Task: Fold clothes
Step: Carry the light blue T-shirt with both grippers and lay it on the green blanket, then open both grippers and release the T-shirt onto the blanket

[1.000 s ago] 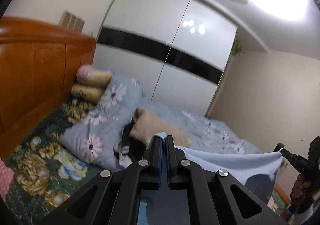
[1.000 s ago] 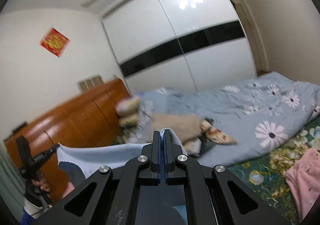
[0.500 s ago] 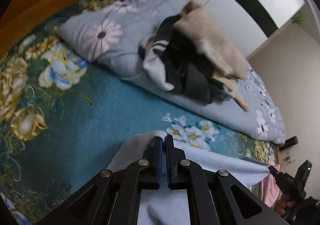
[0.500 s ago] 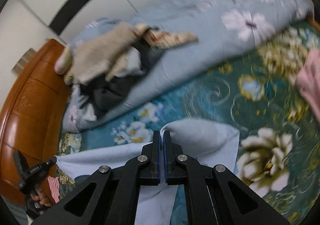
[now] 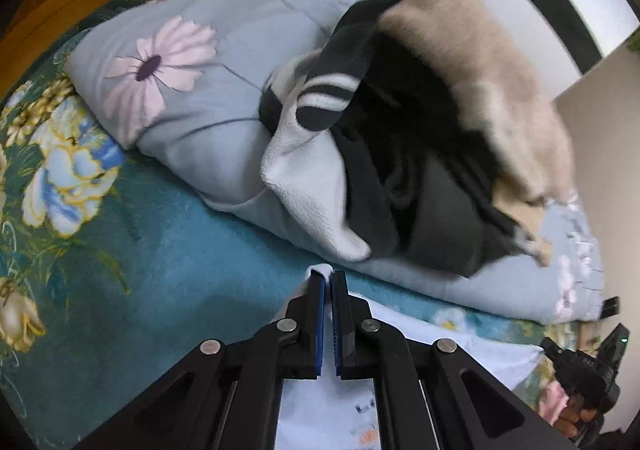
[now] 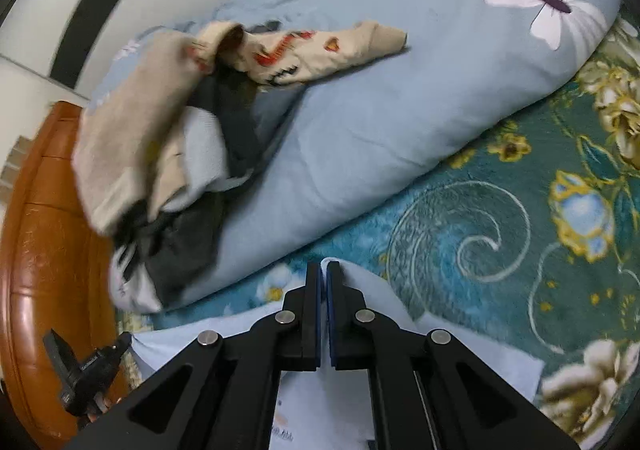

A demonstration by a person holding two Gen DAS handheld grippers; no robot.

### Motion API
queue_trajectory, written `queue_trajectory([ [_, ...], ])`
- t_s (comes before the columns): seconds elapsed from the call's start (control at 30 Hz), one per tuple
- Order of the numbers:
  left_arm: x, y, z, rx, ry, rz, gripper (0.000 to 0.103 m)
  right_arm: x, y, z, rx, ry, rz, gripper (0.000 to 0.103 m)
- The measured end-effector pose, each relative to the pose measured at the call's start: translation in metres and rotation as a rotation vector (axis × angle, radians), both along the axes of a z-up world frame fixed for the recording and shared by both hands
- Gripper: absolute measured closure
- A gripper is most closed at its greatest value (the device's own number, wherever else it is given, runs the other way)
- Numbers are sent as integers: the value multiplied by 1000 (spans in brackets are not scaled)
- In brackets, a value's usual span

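A pale blue garment is pinched at one corner by the closed fingers of the left gripper and at another corner by the closed fingers of the right gripper. Its upper edge is stretched between the two, so the long axis runs side to side from one gripper to the other, and the body trails back beneath both, just above the teal floral bedspread. Neither gripper is judged nearer; a level lowering is called for. A pile of unfolded clothes is left on the quilt ahead.
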State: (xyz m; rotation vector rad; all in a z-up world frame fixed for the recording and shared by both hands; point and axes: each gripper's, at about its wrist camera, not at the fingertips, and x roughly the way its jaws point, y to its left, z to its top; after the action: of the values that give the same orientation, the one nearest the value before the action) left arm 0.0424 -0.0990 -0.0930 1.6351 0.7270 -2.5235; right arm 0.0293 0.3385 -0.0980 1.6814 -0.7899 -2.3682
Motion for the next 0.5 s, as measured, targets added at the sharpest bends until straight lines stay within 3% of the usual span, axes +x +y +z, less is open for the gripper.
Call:
queue_trajectory([
  [0.17, -23, -1, -37, -30, -84, -18, 99, -16, -12, -44, 71, -84, 23, 101],
  [0.3, -26, -5, -43, -10, -95, -51, 96, -19, -14, -59, 118, -116, 41, 98],
  [0.37, -20, -10, -39, 21, -99, -67, 83, -20, -14, -59, 124, -111, 44, 98],
  [0.4, -13, -14, -36, 40, -101, -70, 64, -18, -13, -56, 110, -100, 42, 93],
  [0.43, -3, -18, -33, 50, -91, -74, 59, -12, -11, -50, 78, -82, 38, 73],
  [0.47, 9, -22, -29, 55, -76, -80, 55, -7, -9, -44, 46, -65, 34, 59],
  [0.5, 20, -25, -25, 61, -61, -87, 53, 0, -6, -38, 17, -45, 30, 58],
])
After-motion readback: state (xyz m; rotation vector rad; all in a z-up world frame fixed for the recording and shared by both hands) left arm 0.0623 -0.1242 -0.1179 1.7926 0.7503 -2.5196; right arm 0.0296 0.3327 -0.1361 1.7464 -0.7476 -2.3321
